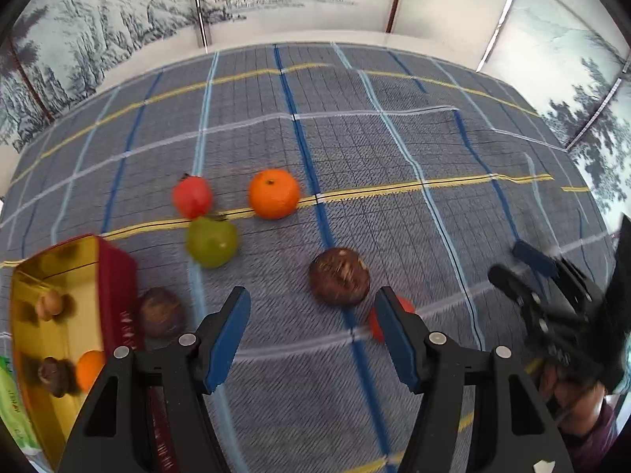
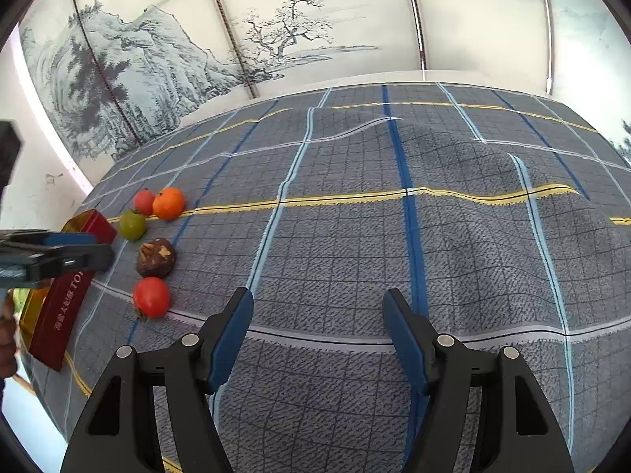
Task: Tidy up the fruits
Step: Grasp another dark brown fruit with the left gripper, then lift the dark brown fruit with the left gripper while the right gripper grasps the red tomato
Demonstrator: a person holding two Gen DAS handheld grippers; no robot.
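Note:
My left gripper (image 1: 313,315) is open and empty above the cloth, just in front of a brown fruit (image 1: 339,276). A red fruit (image 1: 374,321) peeks out behind its right finger. Farther off lie a green fruit (image 1: 211,241), a red fruit (image 1: 192,196) and an orange (image 1: 273,193). Another brown fruit (image 1: 159,311) sits beside the red tin with a gold inside (image 1: 75,276), which holds several fruits. My right gripper (image 2: 317,319) is open and empty over bare cloth; it also shows in the left wrist view (image 1: 516,264). The right wrist view shows the red fruit (image 2: 152,296), brown fruit (image 2: 156,257), green fruit (image 2: 133,224) and orange (image 2: 168,203).
A grey plaid cloth (image 2: 394,236) with wrinkles covers the table. Painted folding screens (image 2: 157,59) stand behind it. A green packet (image 1: 12,406) lies left of the tin. The left gripper (image 2: 84,250) reaches in at the left of the right wrist view.

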